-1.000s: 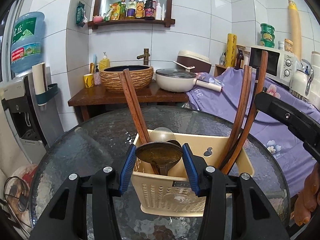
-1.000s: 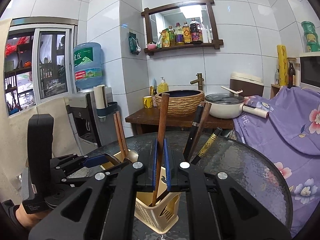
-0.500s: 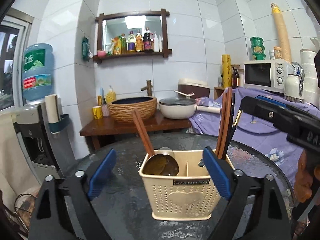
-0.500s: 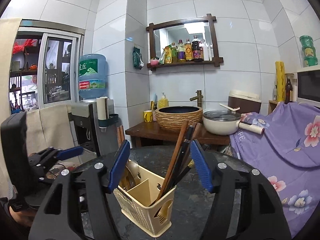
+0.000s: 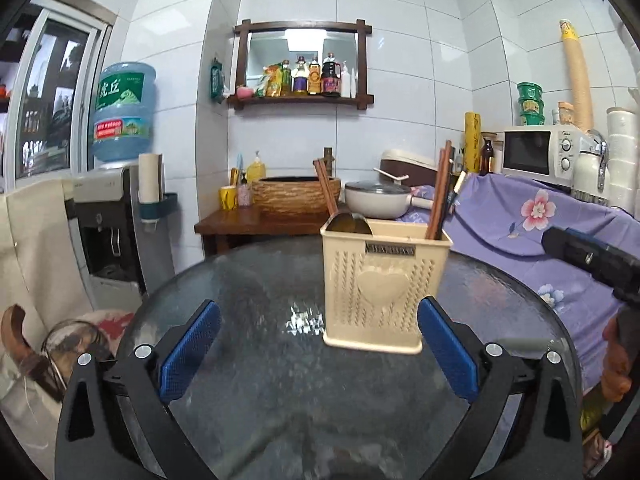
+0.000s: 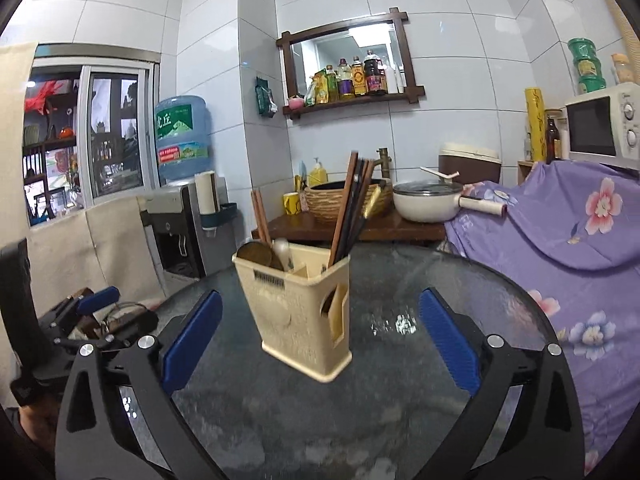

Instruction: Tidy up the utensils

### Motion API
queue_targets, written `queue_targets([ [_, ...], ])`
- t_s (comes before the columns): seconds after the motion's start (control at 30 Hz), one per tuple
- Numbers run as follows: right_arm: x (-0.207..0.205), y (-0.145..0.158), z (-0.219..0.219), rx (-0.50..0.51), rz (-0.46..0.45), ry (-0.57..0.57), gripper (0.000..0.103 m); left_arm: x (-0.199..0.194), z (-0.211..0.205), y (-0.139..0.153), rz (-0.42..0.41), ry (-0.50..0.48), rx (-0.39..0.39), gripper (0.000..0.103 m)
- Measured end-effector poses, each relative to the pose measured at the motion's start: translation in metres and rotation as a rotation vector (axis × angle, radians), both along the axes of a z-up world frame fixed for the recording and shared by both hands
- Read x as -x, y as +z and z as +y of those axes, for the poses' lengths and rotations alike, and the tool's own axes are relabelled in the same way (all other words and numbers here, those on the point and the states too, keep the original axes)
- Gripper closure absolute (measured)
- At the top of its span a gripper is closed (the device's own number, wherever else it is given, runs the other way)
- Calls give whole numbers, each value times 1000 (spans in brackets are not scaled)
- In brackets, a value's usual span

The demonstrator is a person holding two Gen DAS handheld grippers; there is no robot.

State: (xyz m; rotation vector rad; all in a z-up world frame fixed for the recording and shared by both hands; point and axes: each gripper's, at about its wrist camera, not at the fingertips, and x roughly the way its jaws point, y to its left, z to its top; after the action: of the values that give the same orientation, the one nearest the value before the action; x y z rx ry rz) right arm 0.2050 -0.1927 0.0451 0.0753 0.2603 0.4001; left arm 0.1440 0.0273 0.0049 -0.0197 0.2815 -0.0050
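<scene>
Cream plastic forms the caddy, which stands upright on the round glass table. In the left wrist view it is seen beyond the left gripper, a little right of centre, with its base near the right blue pad but apart from it. The left gripper's jaws are opening, already spread wide, and nothing is held between them; only bare glass lies between the pads.

Inside the caddy, a dark ladle and two brown chopsticks are kept in the left compartment, while a bundle of long sticks leans in the right compartment.

In the right wrist view the caddy is seen corner-on, ahead of the right gripper and slightly left of the midline between its pads. The right gripper's jaws are also opening, wide apart, and nothing is touched or gripped by them. The ladle and a pale spoon are seen at the caddy's left side, and the sticks fan out from its right side.

The left gripper is also caught at the left edge of that view, beside the table. A purple flowered cloth is draped to the right of the table.
</scene>
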Motion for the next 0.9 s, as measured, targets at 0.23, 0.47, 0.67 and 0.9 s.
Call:
queue_targets([
  [0.23,72,-36,6,33,-34,27,6,55,6,-18,11,20,39,6],
  [0.47,121,-47,16,86,-68,37,6,94,-8,-25,-14,-16,18,6],
  [0.67,142,-47,11,56,-100,4,6,114,-4,-29,-36,-1,35,6],
  [0.9,159,-40,12,57,-150,4,6,137,-12,-21,-124,5,16,6],
])
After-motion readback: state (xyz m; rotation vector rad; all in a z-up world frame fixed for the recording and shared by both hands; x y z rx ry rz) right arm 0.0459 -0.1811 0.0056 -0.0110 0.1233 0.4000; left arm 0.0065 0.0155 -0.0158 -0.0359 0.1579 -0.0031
